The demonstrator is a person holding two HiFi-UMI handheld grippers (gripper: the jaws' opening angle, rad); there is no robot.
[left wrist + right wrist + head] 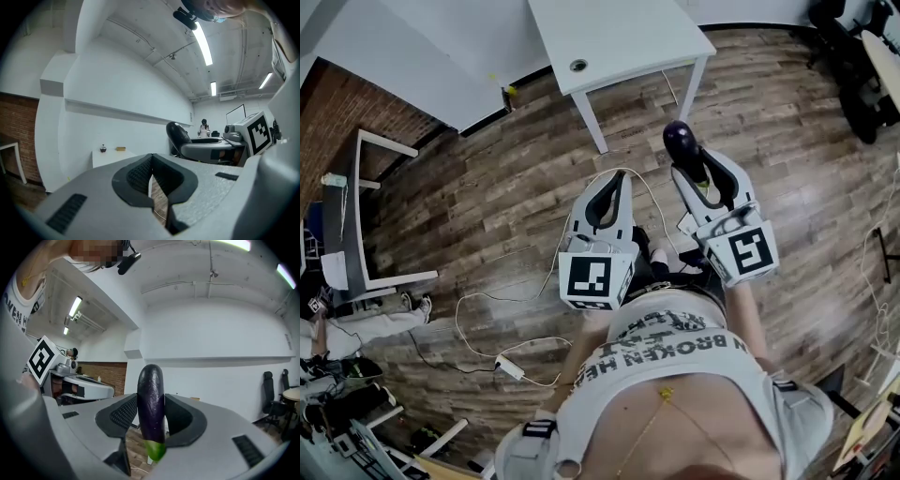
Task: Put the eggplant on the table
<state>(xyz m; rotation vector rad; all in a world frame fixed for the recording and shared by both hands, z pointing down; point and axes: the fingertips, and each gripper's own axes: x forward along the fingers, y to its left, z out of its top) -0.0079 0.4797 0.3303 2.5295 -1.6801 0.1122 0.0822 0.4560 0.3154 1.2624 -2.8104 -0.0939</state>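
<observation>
Eggplant (151,399), glossy dark purple, green stem end down, stands upright clamped in the right gripper (152,417). Left gripper (152,180) is closed on nothing, white desk (623,36) ahead.

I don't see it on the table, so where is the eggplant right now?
In the head view, right of centre, the eggplant is gripped upright in the right tool, over the wood floor just short of the white table.

right gripper (701,171): grips dark eggplant (682,141) | left gripper (612,187): fingers together | white table (619,37): ahead, well apart
</observation>
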